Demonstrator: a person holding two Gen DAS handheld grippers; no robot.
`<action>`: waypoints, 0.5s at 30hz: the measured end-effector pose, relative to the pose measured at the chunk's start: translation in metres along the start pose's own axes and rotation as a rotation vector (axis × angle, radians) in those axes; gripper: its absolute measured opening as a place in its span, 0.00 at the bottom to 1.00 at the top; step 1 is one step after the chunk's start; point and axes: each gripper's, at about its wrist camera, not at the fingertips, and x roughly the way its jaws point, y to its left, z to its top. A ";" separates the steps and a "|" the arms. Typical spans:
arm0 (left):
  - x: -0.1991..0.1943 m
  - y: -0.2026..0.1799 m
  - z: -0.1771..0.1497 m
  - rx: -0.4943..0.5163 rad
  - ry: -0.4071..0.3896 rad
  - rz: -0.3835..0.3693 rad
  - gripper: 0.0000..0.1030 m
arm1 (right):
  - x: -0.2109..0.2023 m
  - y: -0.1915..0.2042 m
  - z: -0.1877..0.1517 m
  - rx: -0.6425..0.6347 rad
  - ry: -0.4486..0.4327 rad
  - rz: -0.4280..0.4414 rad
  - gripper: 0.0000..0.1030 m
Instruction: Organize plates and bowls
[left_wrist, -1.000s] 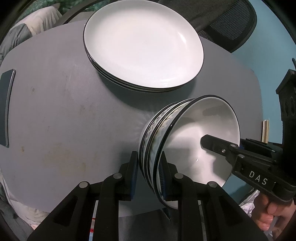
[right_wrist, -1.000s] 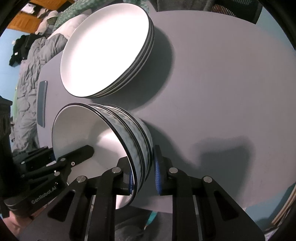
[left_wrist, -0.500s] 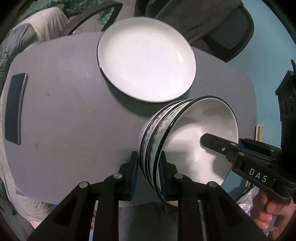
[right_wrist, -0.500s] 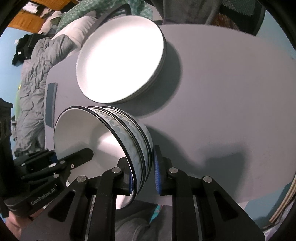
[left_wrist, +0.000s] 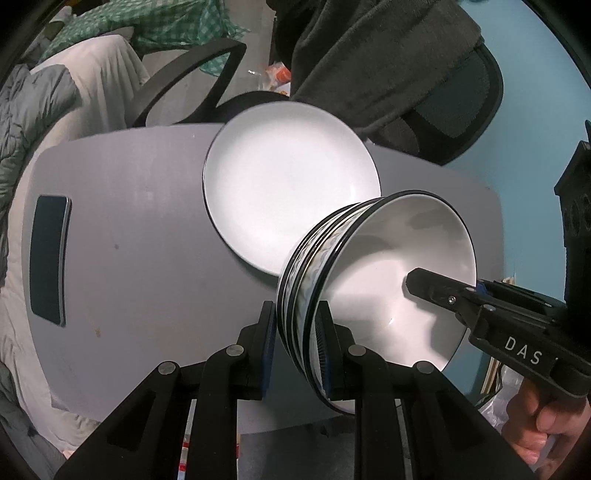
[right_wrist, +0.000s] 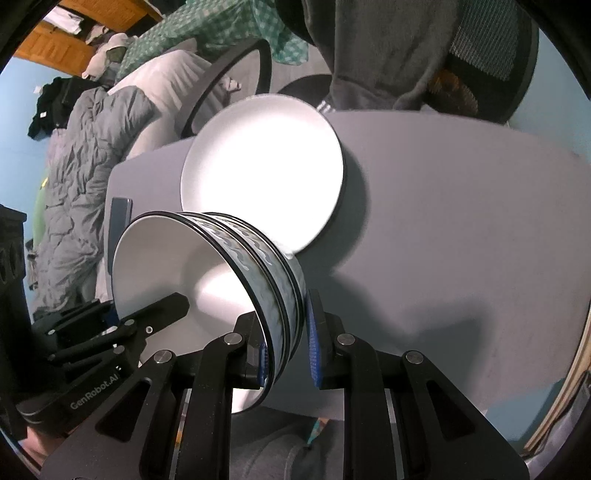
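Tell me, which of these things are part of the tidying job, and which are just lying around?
Part of the job:
- stack of bowls, clamped by left gripper and right gripper
- stack of plates on the table

Just lying about:
- dark phone
- office chair draped with clothing
- grey bedding

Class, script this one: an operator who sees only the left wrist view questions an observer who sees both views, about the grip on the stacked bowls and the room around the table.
Operator: I see one right finger inside the bowls. Where is the other?
Observer: Outside the wall. The right gripper pinches the rim of the bowls between both fingers.
Operator: What stands beyond the quilt?
Observer: Wooden furniture against a blue wall.
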 end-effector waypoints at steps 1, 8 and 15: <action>-0.001 0.001 0.003 -0.002 -0.002 0.001 0.19 | 0.000 0.001 0.004 0.000 -0.003 0.000 0.17; 0.006 0.013 0.038 -0.008 -0.005 0.019 0.20 | 0.008 0.009 0.033 -0.022 -0.012 0.000 0.17; 0.024 0.023 0.068 -0.025 0.003 0.041 0.19 | 0.026 0.008 0.061 -0.027 0.002 0.002 0.17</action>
